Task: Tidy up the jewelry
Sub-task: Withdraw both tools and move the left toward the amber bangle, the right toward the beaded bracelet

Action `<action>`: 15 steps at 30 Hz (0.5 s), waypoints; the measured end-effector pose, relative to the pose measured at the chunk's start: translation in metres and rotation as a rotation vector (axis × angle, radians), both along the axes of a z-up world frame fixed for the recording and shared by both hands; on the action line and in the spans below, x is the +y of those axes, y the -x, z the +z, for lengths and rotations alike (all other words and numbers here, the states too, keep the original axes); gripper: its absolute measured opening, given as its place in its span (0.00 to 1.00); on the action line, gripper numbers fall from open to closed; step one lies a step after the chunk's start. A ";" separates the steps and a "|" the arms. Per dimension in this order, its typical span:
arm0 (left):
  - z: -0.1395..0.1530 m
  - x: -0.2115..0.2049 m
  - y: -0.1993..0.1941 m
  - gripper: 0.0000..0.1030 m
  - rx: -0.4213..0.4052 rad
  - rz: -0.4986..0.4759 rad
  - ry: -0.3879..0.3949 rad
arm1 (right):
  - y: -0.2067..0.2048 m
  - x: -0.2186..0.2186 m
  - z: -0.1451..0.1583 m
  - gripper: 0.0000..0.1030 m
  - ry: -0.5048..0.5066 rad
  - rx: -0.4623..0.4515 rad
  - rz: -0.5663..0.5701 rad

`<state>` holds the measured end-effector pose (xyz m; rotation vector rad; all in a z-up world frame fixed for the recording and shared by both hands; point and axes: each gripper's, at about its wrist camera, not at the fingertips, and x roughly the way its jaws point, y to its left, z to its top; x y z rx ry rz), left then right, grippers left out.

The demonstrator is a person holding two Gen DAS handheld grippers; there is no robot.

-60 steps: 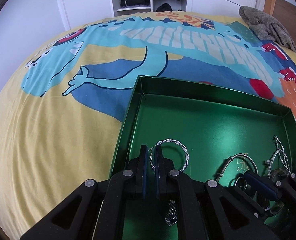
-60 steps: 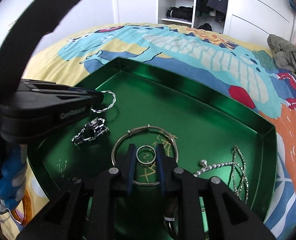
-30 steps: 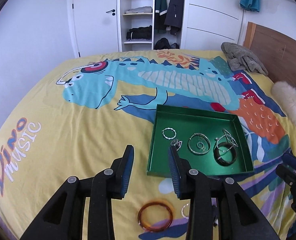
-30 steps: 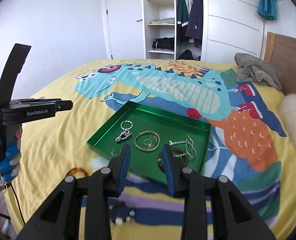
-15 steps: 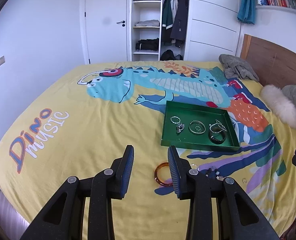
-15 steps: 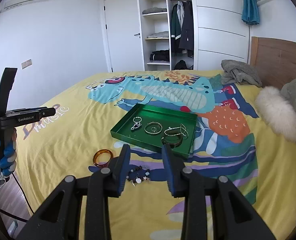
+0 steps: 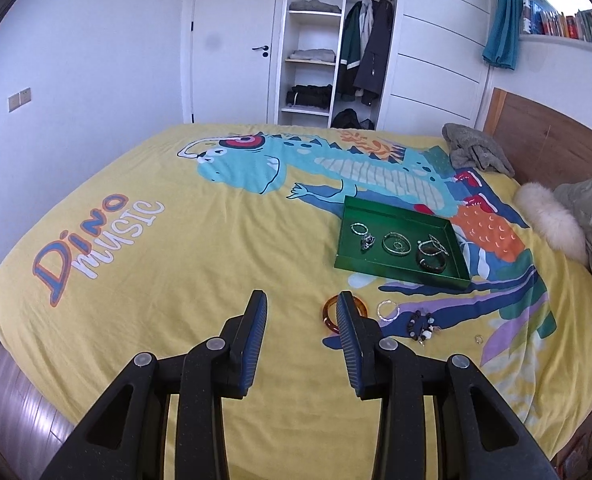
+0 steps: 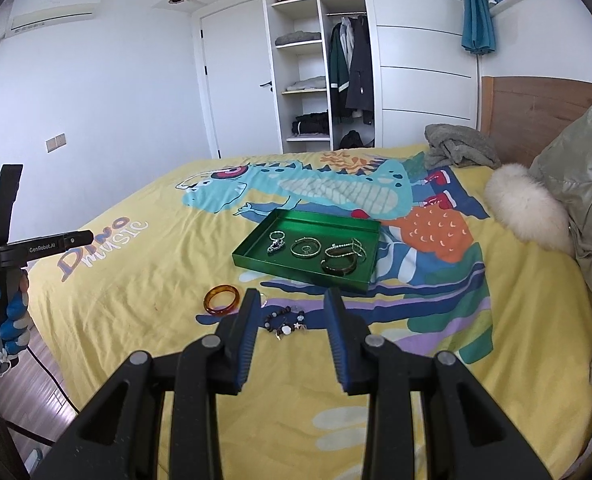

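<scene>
A green tray (image 7: 400,275) lies on the dinosaur bedspread and holds several silver rings, bangles and chains plus a dark bangle (image 7: 432,264). On the spread in front of the tray lie an amber bangle (image 7: 328,312), a silver bracelet (image 7: 388,311), a dark beaded bracelet (image 7: 422,323) and a small ring (image 7: 478,337). My left gripper (image 7: 302,300) hovers well short of them, open and empty. My right gripper (image 8: 291,298) is also open and empty, above the beaded bracelet (image 8: 285,322), with the amber bangle (image 8: 221,299) to its left and the tray (image 8: 304,270) beyond.
A grey crumpled cloth (image 7: 476,152), a white fluffy cushion (image 7: 548,220) and an olive quilted cover (image 8: 584,208) lie by the wooden headboard. A gloved hand (image 8: 9,320) holds the left gripper beside the bed's left edge, over wood flooring. An open wardrobe stands behind.
Both grippers have drawn back and up from the tray, which looks smaller and farther now. Two seconds ago they were low inside it with narrower jaws; the jaws then widened.
</scene>
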<state>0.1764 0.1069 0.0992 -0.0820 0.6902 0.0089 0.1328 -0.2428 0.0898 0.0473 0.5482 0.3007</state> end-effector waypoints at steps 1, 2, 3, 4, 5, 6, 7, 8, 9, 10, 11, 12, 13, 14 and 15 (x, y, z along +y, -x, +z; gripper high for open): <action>0.001 0.001 0.003 0.36 -0.003 0.001 0.000 | 0.005 0.001 0.001 0.30 -0.001 -0.005 0.001; 0.002 0.003 0.006 0.36 -0.007 0.001 -0.001 | 0.008 0.002 0.002 0.30 -0.001 -0.010 0.001; 0.003 0.004 0.009 0.37 -0.010 0.003 -0.002 | 0.011 0.002 0.003 0.30 -0.002 -0.014 0.002; 0.004 0.005 0.012 0.37 -0.013 0.003 -0.001 | 0.015 0.002 0.004 0.30 -0.004 -0.017 0.002; 0.005 0.007 0.014 0.37 -0.016 0.003 0.002 | 0.018 0.003 0.005 0.30 -0.005 -0.021 0.001; 0.005 0.008 0.015 0.38 -0.017 0.004 0.003 | 0.021 0.003 0.005 0.30 -0.005 -0.024 0.001; 0.005 0.008 0.017 0.38 -0.018 0.004 0.004 | 0.023 0.004 0.006 0.30 -0.006 -0.027 0.000; 0.004 0.008 0.017 0.38 -0.017 0.005 0.003 | 0.025 0.004 0.006 0.31 -0.005 -0.029 -0.001; 0.004 0.009 0.018 0.38 -0.016 0.006 0.005 | 0.026 0.004 0.006 0.31 -0.006 -0.031 -0.002; 0.003 0.010 0.018 0.38 -0.015 0.007 0.007 | 0.027 0.004 0.006 0.31 -0.007 -0.030 -0.002; 0.002 0.011 0.019 0.38 -0.014 0.008 0.008 | 0.027 0.004 0.006 0.31 -0.006 -0.030 -0.002; 0.001 0.011 0.018 0.38 -0.011 0.009 0.010 | 0.028 0.005 0.005 0.32 -0.005 -0.029 -0.003; -0.001 0.012 0.018 0.38 -0.007 0.011 0.012 | 0.028 0.005 0.005 0.32 -0.004 -0.028 -0.002; -0.003 0.012 0.017 0.38 -0.004 0.012 0.015 | 0.029 0.005 0.004 0.34 -0.003 -0.027 -0.003; -0.005 0.013 0.016 0.38 0.000 0.013 0.017 | 0.029 0.005 0.003 0.34 -0.002 -0.024 -0.006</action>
